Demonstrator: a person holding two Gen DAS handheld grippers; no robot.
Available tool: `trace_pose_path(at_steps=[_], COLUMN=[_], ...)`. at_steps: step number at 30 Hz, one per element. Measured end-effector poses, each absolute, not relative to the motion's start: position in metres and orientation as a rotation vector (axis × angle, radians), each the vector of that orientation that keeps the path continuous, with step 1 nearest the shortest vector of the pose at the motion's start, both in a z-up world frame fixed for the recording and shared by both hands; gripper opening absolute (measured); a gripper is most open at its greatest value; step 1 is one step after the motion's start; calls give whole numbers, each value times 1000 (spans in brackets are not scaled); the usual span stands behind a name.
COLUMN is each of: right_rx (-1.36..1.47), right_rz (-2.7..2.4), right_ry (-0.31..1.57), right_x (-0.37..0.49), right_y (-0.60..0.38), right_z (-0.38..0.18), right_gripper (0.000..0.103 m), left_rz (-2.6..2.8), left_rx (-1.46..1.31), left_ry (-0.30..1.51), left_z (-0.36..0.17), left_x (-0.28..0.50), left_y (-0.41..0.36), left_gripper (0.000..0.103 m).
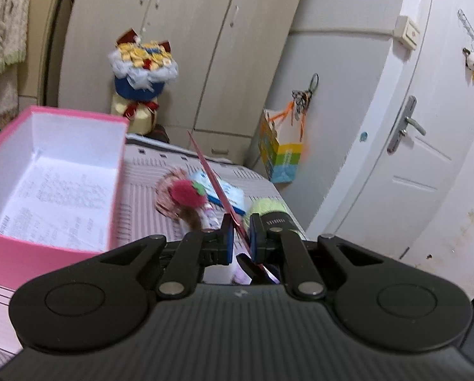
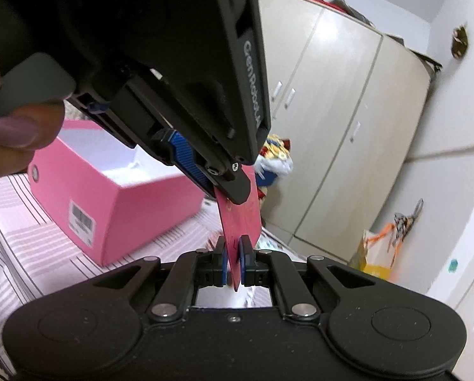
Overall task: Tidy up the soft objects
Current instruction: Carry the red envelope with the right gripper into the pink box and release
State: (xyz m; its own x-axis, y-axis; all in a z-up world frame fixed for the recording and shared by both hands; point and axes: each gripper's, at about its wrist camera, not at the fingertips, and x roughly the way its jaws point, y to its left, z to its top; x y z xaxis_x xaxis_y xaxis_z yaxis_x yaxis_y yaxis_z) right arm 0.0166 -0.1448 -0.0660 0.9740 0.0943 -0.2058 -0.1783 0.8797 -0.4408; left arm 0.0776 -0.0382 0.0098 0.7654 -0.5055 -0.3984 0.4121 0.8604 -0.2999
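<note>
Pink flat cardboard lid [image 2: 240, 219] is clamped upright by both left gripper [image 1: 239, 235] and right gripper [image 2: 233, 255] jaws beside the open pink cardboard box [image 1: 114, 171] holding printed paper [image 1: 56, 203].

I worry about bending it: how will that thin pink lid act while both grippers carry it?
The pink lid looks like thin card, seen edge-on as a straight line, so probably fairly stiff yet light. Held between the left gripper and right gripper, it may crease if they twist apart.
</note>
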Motion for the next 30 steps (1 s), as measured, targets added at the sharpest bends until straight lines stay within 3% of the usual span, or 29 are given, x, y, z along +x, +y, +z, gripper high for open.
trace_pose_path(at_steps=[15,30], right_rx=[-538,-627], right_rz=[279,388], right_ry=[118,262], right_x=[62,144], right_y=[-72,-26], right_z=[-39,-42], right_gripper=[8,10], left_rz=[-430,-376], left_rx=[-216,-312], left_ry=[403,508], left_z=[35,15], left_x=[109,189], left_y=[50,111], left_gripper=[9,9])
